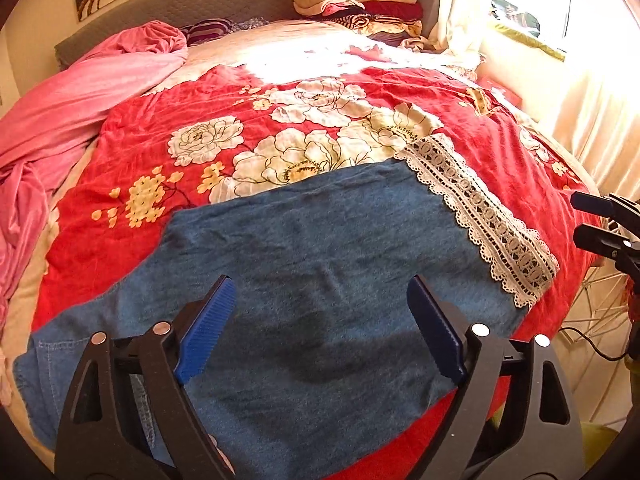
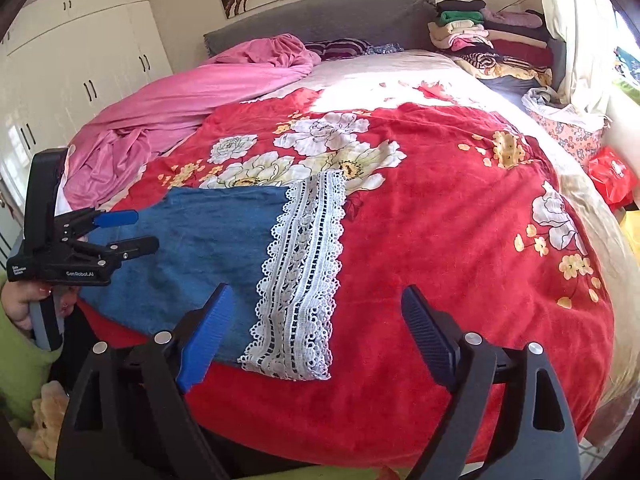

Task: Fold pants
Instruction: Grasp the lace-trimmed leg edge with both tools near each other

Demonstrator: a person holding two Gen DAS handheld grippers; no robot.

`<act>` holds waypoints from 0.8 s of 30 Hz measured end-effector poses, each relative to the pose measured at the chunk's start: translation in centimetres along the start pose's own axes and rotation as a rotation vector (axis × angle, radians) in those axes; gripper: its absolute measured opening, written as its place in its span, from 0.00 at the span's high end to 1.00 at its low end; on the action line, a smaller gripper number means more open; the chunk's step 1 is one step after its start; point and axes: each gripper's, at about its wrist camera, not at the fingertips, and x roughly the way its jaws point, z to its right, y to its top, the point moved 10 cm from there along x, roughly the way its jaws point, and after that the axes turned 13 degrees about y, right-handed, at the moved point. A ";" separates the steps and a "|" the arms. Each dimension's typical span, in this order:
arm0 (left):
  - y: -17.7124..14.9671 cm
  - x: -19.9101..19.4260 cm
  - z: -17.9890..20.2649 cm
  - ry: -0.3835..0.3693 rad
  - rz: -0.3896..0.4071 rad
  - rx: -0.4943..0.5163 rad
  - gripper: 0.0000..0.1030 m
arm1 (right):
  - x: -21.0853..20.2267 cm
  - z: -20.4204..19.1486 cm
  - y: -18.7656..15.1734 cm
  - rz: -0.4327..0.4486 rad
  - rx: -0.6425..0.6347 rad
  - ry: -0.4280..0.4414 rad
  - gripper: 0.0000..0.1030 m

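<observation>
Blue denim pants (image 1: 304, 240) with a white lace hem (image 1: 480, 216) lie flat on a red floral blanket (image 1: 160, 132) near the bed's front edge. My left gripper (image 1: 320, 284) hovers over the denim, open, with nothing between its blue pads. At the right edge of that view, the right gripper (image 1: 576, 220) is beyond the lace hem. In the right wrist view the pants (image 2: 200, 240) and lace hem (image 2: 304, 272) lie left of centre. My right gripper (image 2: 316, 292) stands open above the hem's near end, holding nothing. The left gripper (image 2: 136, 228) is open over the denim, in a person's hand (image 2: 24, 304).
A crumpled pink sheet (image 2: 192, 100) covers the bed's left side. Stacks of folded clothes (image 2: 492, 36) sit at the headboard's right. White wardrobes (image 2: 80, 52) stand to the left; a curtain (image 1: 592, 112) and a red bag (image 2: 612, 176) are on the right.
</observation>
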 end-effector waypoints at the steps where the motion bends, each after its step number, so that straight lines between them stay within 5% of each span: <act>1: 0.4 0.2 0.1 0.000 0.001 0.005 0.20 | 0.0 0.1 -0.1 0.000 0.003 -0.001 0.17; 14: 5.6 5.1 2.6 -0.064 -0.015 0.076 0.12 | 2.8 0.9 -0.8 -0.047 0.049 0.049 0.15; 24: 9.0 9.5 4.9 -0.201 -0.044 0.114 0.12 | 5.5 0.9 -1.8 -0.097 0.108 0.109 0.15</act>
